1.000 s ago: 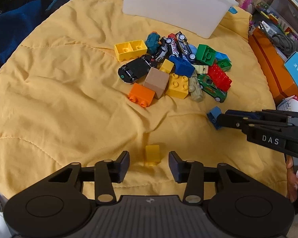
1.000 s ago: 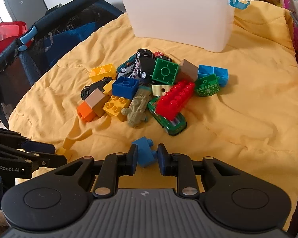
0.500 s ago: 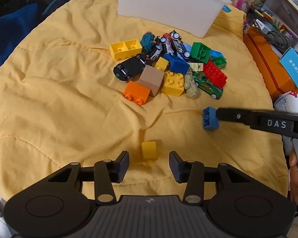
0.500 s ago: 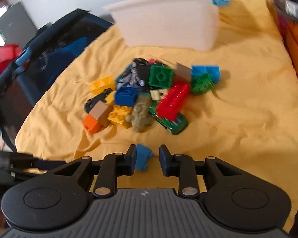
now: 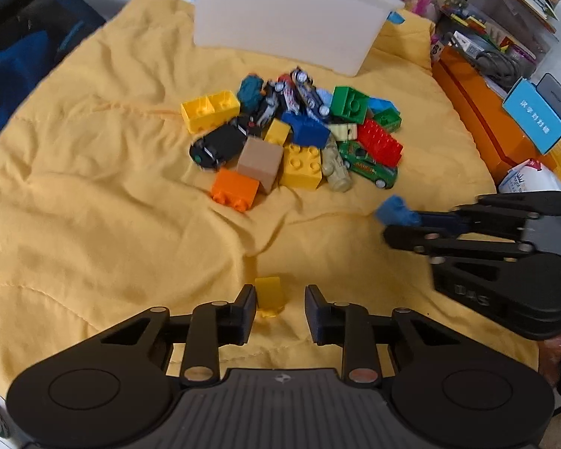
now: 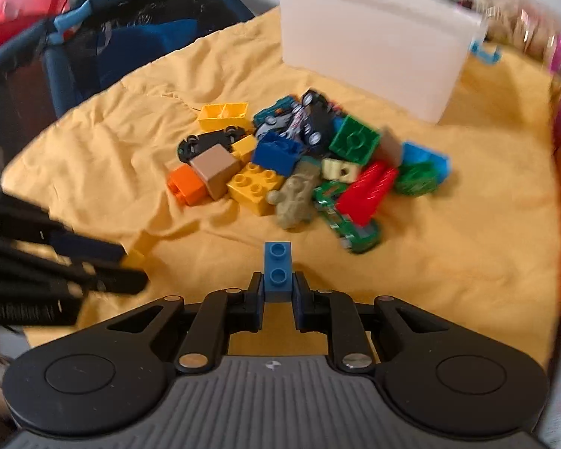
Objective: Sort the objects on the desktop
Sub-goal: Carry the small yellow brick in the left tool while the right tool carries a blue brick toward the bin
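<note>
White plastic bin stands at the far edge of the yellow blanket, its inside hidden. Before it lies a heap of bricks and toy cars. Right tool is clamped on a blue brick; left tool is closing around a small yellow brick, pads not yet pressing.

**Open cloth on both flanks, toy heap and bin in the middle**

The yellow blanket lay bare across its left side and along the near edge, leaving wide passage there. The heap of bricks and toy cars blocked the centre. Behind it, close by, the white bin stood upright. A strip of bare cloth ran to the right of the heap in the right wrist view. Off the blanket's right edge, orange boxes and clutter hemmed that side; a dark blue mesh cot bounded the left.
</note>
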`<state>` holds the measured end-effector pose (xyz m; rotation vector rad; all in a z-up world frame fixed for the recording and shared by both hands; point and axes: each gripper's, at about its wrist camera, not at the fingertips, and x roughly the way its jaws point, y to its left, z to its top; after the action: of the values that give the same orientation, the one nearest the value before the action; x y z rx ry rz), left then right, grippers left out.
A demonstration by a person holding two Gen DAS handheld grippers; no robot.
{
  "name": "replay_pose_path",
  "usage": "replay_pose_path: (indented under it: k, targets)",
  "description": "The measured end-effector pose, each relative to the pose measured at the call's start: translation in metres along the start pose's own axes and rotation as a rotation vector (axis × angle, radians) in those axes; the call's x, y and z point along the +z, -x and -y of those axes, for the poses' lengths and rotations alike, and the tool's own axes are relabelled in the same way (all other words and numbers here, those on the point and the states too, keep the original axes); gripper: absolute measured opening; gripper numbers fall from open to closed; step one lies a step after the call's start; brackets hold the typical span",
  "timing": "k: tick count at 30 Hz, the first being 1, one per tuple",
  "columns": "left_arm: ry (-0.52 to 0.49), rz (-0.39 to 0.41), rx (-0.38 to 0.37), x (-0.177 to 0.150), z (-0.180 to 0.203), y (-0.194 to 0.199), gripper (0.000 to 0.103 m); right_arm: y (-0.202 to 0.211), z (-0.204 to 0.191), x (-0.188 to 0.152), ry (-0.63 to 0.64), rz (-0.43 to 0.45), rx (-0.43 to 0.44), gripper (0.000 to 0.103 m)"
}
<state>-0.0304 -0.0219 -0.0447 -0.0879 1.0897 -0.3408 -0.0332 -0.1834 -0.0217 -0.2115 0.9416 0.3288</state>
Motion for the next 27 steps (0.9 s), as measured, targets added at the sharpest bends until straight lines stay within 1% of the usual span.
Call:
replay_pose_path:
  k: [2,4,7,9,10,11,12,17,18,19,21,23,27]
  targets:
    - [0.025,-0.019,0.002,0.0,-0.003,-0.006,0.032,0.001,0.005,-0.003,-0.019,-0.01,-0.003,0.017]
    - [0.043,-0.016,0.004,0.0,-0.005,-0.006,0.032,-0.003,0.006,-0.004,-0.028,-0.022,-0.009,0.017]
    - [0.026,-0.001,0.012,0.001,-0.001,-0.005,0.032,-0.004,0.004,-0.007,-0.021,-0.024,-0.011,0.018]
    - [0.013,-0.016,0.012,0.002,0.002,-0.01,0.032,-0.005,0.002,-0.009,-0.009,-0.019,-0.015,0.018]
    - [-0.002,-0.016,0.024,0.001,0.004,-0.012,0.03,-0.007,0.001,-0.011,-0.01,-0.02,-0.009,0.018]
    - [-0.024,-0.014,0.036,0.001,0.006,-0.012,0.022,-0.009,0.001,-0.013,-0.014,-0.027,-0.005,0.018]
    - [-0.038,-0.017,0.044,0.002,0.008,-0.012,0.017,-0.011,0.002,-0.014,-0.022,-0.034,-0.004,0.018]
    - [-0.027,-0.019,0.027,0.005,0.003,-0.009,0.018,-0.009,0.004,-0.014,-0.042,-0.007,-0.016,0.021]
    - [-0.023,-0.023,0.021,0.007,0.001,-0.009,0.018,-0.01,0.005,-0.014,-0.044,-0.012,-0.016,0.022]
    - [-0.024,-0.026,0.016,0.008,0.001,-0.009,0.018,-0.013,0.005,-0.014,-0.046,-0.03,-0.018,0.021]
    - [-0.034,-0.021,0.01,0.013,0.0,-0.007,0.018,-0.012,0.004,-0.014,-0.041,-0.034,-0.021,0.018]
    - [-0.042,-0.009,-0.001,0.021,0.001,-0.002,0.017,-0.009,0.004,-0.01,-0.037,-0.029,-0.032,0.017]
    - [-0.073,0.051,-0.002,0.05,0.002,0.012,0.017,-0.001,0.01,0.004,-0.061,0.009,-0.042,0.017]
